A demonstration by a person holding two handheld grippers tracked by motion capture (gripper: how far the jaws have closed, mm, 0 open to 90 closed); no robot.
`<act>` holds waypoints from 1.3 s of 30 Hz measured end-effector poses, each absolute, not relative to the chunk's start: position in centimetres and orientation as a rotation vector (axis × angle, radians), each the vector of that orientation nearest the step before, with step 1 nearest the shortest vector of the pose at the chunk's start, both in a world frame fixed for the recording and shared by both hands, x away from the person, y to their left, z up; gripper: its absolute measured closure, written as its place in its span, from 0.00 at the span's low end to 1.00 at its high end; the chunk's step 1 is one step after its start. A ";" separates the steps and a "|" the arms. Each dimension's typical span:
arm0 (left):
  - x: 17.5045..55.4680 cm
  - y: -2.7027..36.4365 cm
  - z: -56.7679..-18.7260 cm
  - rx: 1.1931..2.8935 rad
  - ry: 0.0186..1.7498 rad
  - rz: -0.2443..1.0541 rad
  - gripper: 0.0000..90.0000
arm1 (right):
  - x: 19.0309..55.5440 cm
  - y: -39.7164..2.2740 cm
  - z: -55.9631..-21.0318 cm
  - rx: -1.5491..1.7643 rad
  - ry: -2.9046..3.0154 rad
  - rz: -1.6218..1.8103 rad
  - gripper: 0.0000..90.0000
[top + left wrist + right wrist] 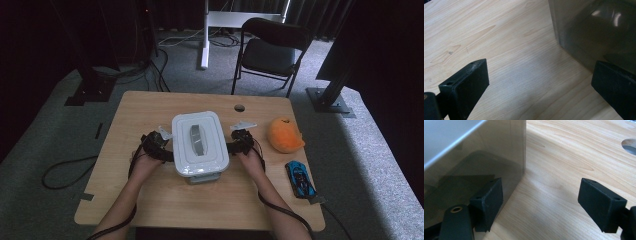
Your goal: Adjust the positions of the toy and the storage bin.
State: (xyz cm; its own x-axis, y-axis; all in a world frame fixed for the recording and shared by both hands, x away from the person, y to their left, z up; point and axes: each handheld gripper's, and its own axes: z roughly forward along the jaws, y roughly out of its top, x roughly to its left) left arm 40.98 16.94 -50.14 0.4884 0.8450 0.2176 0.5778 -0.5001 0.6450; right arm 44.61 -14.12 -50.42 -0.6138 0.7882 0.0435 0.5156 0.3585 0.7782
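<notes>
A white plastic box with a lid (200,142) stands in the middle of the wooden table (145,107). My left gripper (168,150) sits against its left side and my right gripper (233,146) against its right side, each held in a hand. In the left gripper view the jaws (540,72) stand wide apart over bare wood, with the box wall (594,30) beside the right jaw. In the right gripper view the jaws (541,188) are also wide apart, and the left one lies along the box wall (474,152). Nothing is between either pair of jaws.
An orange soft toy (284,135) lies to the right of the box. A blue toy car (300,179) sits near the table's right front corner. A cable hole (239,107) is at the far edge, and a black chair (272,50) stands behind the table.
</notes>
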 end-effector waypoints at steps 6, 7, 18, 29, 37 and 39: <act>41.0 17.5 -50.6 2.187 1.194 0.669 0.02 | 44.3 -14.6 -50.8 1.170 2.248 1.143 0.19; 41.0 17.6 -50.7 2.171 1.198 0.657 0.02 | 44.3 -14.6 -50.8 1.169 2.235 1.139 0.18; 42.2 19.2 -51.2 2.124 1.269 0.652 0.02 | 46.0 -15.6 -51.7 1.268 2.214 1.109 0.16; 42.4 18.2 -50.2 2.131 1.212 0.637 0.02 | 47.4 -14.0 -51.4 1.209 2.305 1.117 0.19; 41.8 17.6 -49.9 2.147 1.198 0.681 0.02 | 46.7 -14.1 -50.9 1.180 2.304 1.137 0.21; 41.5 17.4 -49.9 2.150 1.187 0.697 0.02 | 46.5 -14.2 -50.9 1.179 2.306 1.141 0.21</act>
